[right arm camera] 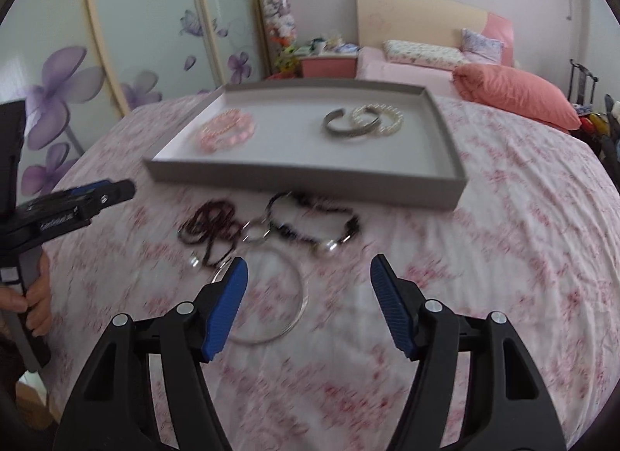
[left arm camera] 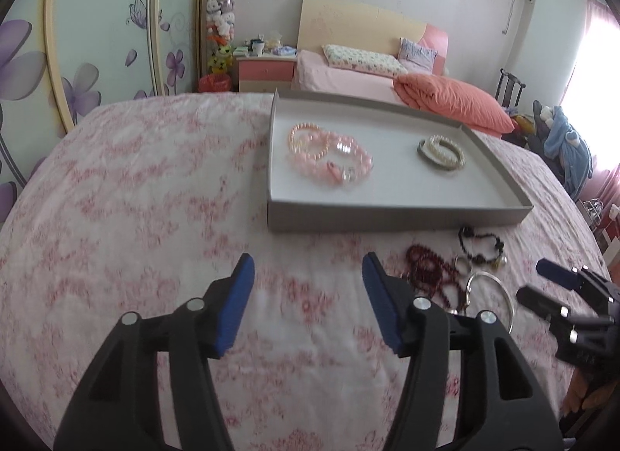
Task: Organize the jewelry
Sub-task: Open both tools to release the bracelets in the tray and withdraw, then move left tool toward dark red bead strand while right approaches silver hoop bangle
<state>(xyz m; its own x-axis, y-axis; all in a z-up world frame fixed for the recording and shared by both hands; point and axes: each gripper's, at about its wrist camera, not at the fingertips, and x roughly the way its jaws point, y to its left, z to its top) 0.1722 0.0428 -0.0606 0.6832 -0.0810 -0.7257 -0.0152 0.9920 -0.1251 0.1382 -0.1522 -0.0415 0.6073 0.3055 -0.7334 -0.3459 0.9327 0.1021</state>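
A shallow grey tray lies on the pink floral cloth. It holds pink bead bracelets on one side and pearl and grey bangles on the other. In front of the tray lie a dark red bead strand, a black bead bracelet and a thin silver hoop. My left gripper stands open over bare cloth, nothing between its fingers. My right gripper is open just above the hoop.
The cloth covers a rounded table that drops off on all sides. A flowered wardrobe stands to the left. Behind are a bed with an orange quilt and a pink nightstand. A hand grips the left tool's handle.
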